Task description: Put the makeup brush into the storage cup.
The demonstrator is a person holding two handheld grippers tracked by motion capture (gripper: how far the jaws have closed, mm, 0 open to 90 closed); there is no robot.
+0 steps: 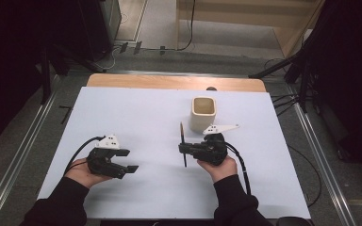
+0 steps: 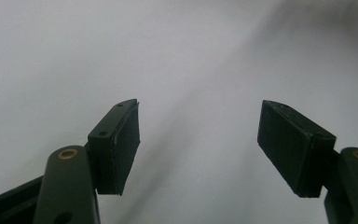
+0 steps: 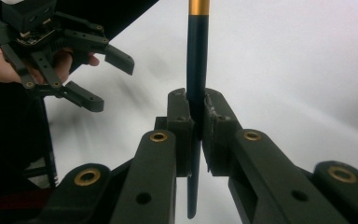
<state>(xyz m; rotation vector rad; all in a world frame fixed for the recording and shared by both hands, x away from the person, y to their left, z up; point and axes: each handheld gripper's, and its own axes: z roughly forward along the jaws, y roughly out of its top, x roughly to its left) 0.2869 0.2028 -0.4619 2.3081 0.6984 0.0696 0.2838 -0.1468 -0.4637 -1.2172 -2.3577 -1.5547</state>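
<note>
Right gripper (image 1: 183, 149) pinching a slim dark pencil (image 1: 183, 143) with a gold band
Left gripper (image 1: 128, 160), jaws spread and empty, rests near-left on the white table (image 1: 136, 113).

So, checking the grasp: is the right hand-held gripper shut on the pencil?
Shut: the right hand-held gripper clamps the pencil between its pads.

High view overhead, facing forward and down on the counter (image 1: 136, 113), both gripper views close, low over its white surface
</note>
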